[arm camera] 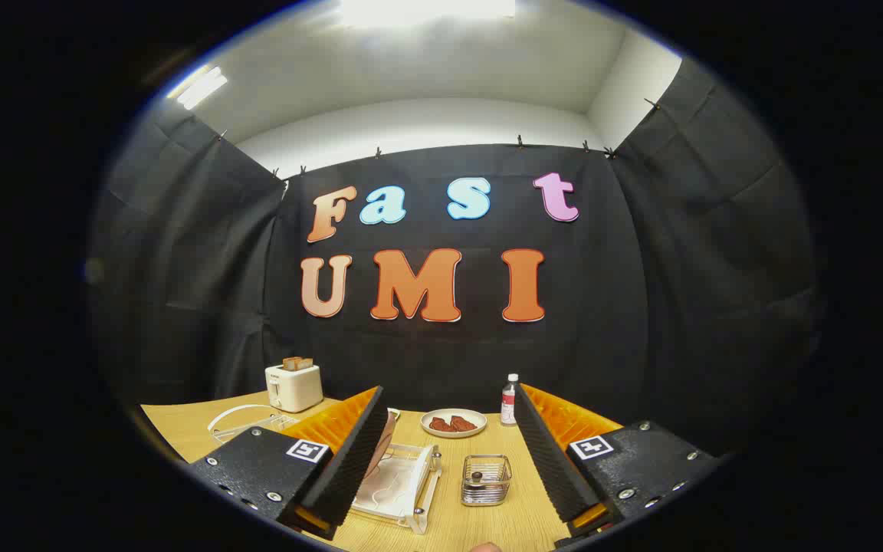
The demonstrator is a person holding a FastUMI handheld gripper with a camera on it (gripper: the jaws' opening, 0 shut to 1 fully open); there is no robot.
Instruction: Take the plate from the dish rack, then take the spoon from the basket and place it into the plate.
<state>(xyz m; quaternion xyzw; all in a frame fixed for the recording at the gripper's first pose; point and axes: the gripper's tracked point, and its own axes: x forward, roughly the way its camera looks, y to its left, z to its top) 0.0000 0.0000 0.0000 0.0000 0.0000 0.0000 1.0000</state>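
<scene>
Tool (448, 452) fingers spread apart, holding nothing, above tabletop (487, 521); dish rack (399, 487) and basket (486, 481) between them.

Gripper (449, 452) hung above the table, fingers (349, 460) spread wide apart, nothing between them, tilted slightly downward.

The light wooden worktop (487, 521) carried a white dish rack (403, 483) beside a small wire basket (486, 480). Beyond them sat a plate of brown food (453, 422), a small bottle (510, 400), a white toaster (293, 386) and a clear tray (246, 423).
</scene>
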